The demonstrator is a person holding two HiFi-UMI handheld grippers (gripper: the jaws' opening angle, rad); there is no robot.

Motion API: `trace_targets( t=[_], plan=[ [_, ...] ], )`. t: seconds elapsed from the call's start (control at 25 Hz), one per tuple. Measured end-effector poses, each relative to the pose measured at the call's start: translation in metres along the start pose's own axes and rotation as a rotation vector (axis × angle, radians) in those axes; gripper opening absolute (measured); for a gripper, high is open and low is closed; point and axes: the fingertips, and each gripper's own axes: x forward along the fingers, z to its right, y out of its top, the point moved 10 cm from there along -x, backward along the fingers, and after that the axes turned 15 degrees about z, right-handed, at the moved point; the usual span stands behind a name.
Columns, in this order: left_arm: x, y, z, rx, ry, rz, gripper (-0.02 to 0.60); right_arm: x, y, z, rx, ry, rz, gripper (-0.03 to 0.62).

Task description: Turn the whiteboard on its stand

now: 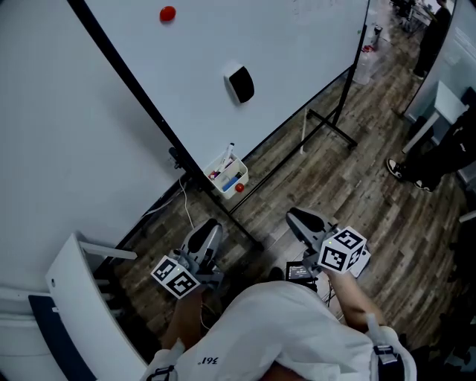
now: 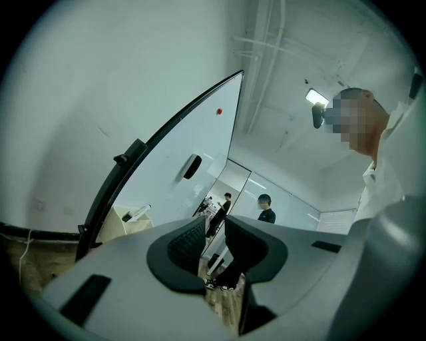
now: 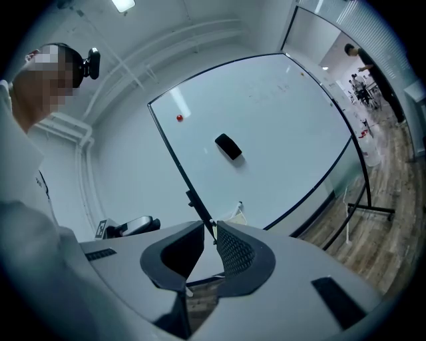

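Two hand-held grippers were held low, close to the person's white shirt [image 1: 282, 327], and neither was touching anything. The left gripper [image 1: 207, 237] was seen with its jaws a narrow gap apart and nothing between them. The right gripper [image 1: 303, 220] was likewise only slightly parted and empty.

Just beyond them ran the black framed edge [image 1: 141, 104] of the large white whiteboard [image 1: 282, 37], apart from both grippers. A small black fitting [image 1: 176, 157] was carried on that edge; whether it was a lock or a pivot could not be told. A small white tray of markers [image 1: 242, 178] was hung beside it. Higher on the board face sat a black eraser [image 1: 240, 84] and a round red magnet [image 1: 168, 13]. Farther off, the black metal stand foot [image 1: 331, 128] rested on the wood-plank floor [image 1: 372, 201].

The reach was judged not yet begun. To be done well, the jaws would need to be opened wider than the frame and closed squarely on it, clear of the tray. The turn would best be made slowly, so that markers, eraser and magnet were not shaken loose.
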Motion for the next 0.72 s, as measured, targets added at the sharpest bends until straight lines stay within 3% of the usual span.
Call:
trace_targets(
  t=[0.32, 0.72],
  plan=[
    [0.012, 0.016, -0.025, 0.038, -0.024, -0.035, 0.098, 0.025, -0.002, -0.005, -0.033, -0.023, 0.024, 0.061],
    [0.024, 0.063, -0.081, 0.088, -0.059, -0.075, 0.129, 0.083, -0.015, -0.026, -0.050, -0.080, 0.056, 0.061]
  ],
)
